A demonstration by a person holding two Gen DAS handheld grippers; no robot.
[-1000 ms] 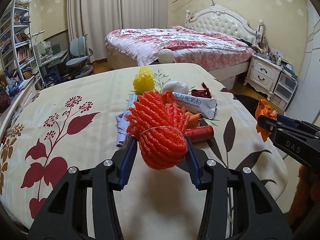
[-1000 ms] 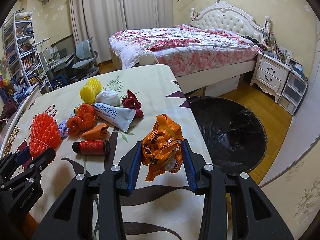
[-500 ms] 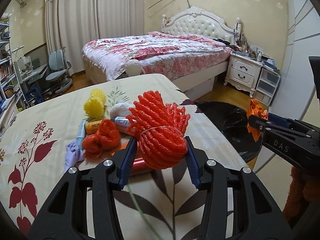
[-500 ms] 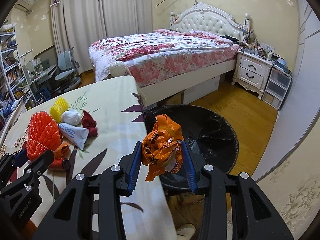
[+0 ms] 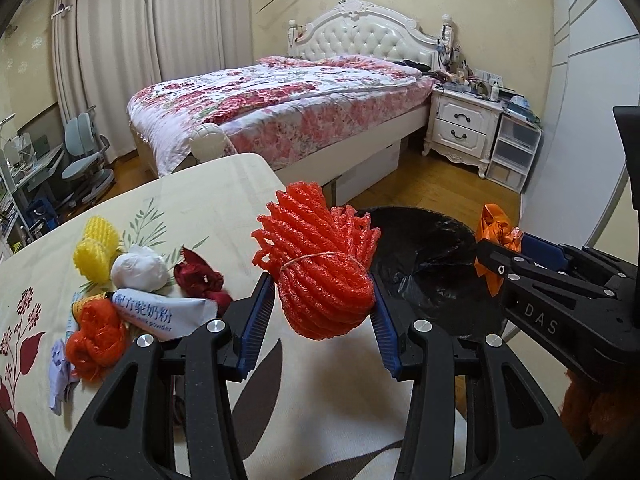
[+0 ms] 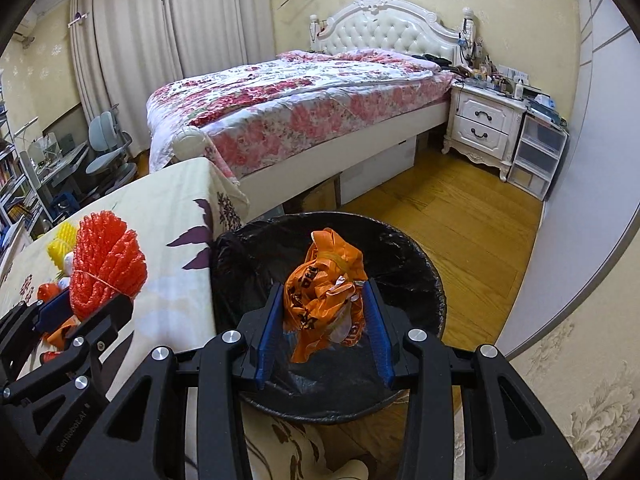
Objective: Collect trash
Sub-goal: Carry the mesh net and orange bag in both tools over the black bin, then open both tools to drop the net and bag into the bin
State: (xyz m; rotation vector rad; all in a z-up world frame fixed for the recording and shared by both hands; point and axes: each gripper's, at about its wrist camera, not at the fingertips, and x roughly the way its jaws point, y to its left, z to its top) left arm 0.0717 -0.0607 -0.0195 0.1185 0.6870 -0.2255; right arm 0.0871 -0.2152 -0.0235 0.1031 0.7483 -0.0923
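In the left wrist view, the left gripper (image 5: 322, 304) is seen with its jaws pressed on a bundle of red foam netting (image 5: 320, 272). A second ago the bundle was framed over the middle of the tabletop (image 5: 200, 200) with the litter pile right behind it; now it is held over the tabletop's right edge, and the black-lined trash bin (image 5: 432, 264) appears just beyond it. The remaining litter is left behind toward the tabletop's left side: yellow foam netting (image 5: 94, 254), a white wad (image 5: 138, 268), a dark red scrap (image 5: 202, 280), a milk powder sachet (image 5: 160, 312) and an orange-red mesh ball (image 5: 94, 340). The right gripper (image 5: 516, 248) is seen at the right edge of the frame, carrying an orange plastic bag (image 5: 496, 232).

In the right wrist view, the jaws of the right gripper (image 6: 324, 320) are closed narrowly on the crumpled orange plastic bag (image 6: 324, 292). Earlier this bag was shown over the tabletop's right edge; now it is held directly above the mouth of the trash bin (image 6: 420, 264), whose liner fills the space behind it. The left gripper (image 6: 86, 308), with the red foam netting (image 6: 106, 264), is seen trailing over the tabletop (image 6: 172, 208).

The bag is judged ready for release; the netting needs a little more travel toward the bin.
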